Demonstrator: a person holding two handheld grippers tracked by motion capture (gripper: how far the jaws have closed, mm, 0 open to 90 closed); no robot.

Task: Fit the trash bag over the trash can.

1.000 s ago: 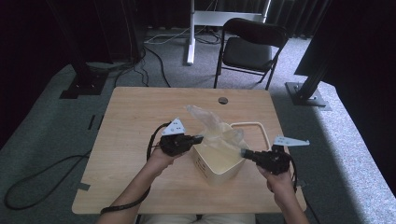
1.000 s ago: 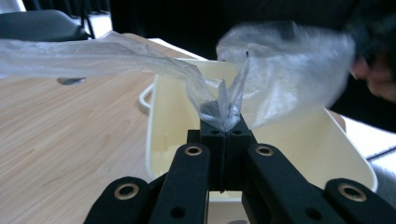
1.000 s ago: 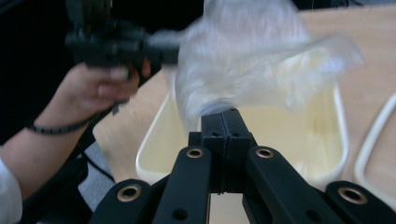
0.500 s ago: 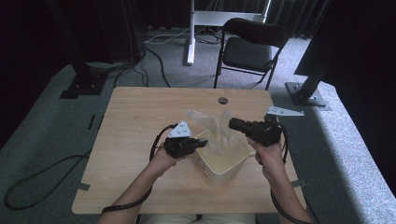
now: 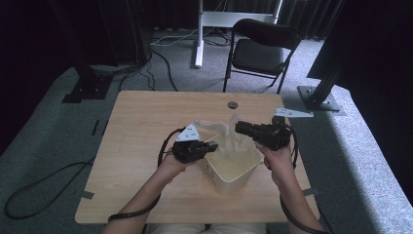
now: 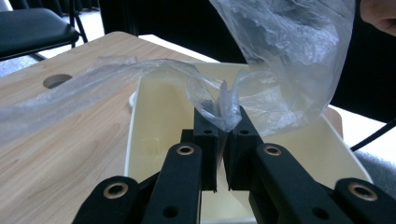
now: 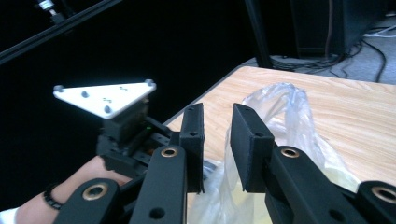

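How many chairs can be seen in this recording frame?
1. A black folding chair stands on the carpet beyond the far edge of the table; its seat also shows at the top left of the left gripper view. Others may be hidden in the dark surroundings.

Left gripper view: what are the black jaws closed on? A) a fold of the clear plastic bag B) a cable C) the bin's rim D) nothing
A. The left gripper pinches a bunched fold of the clear plastic bag between its jaws, above the cream bin.
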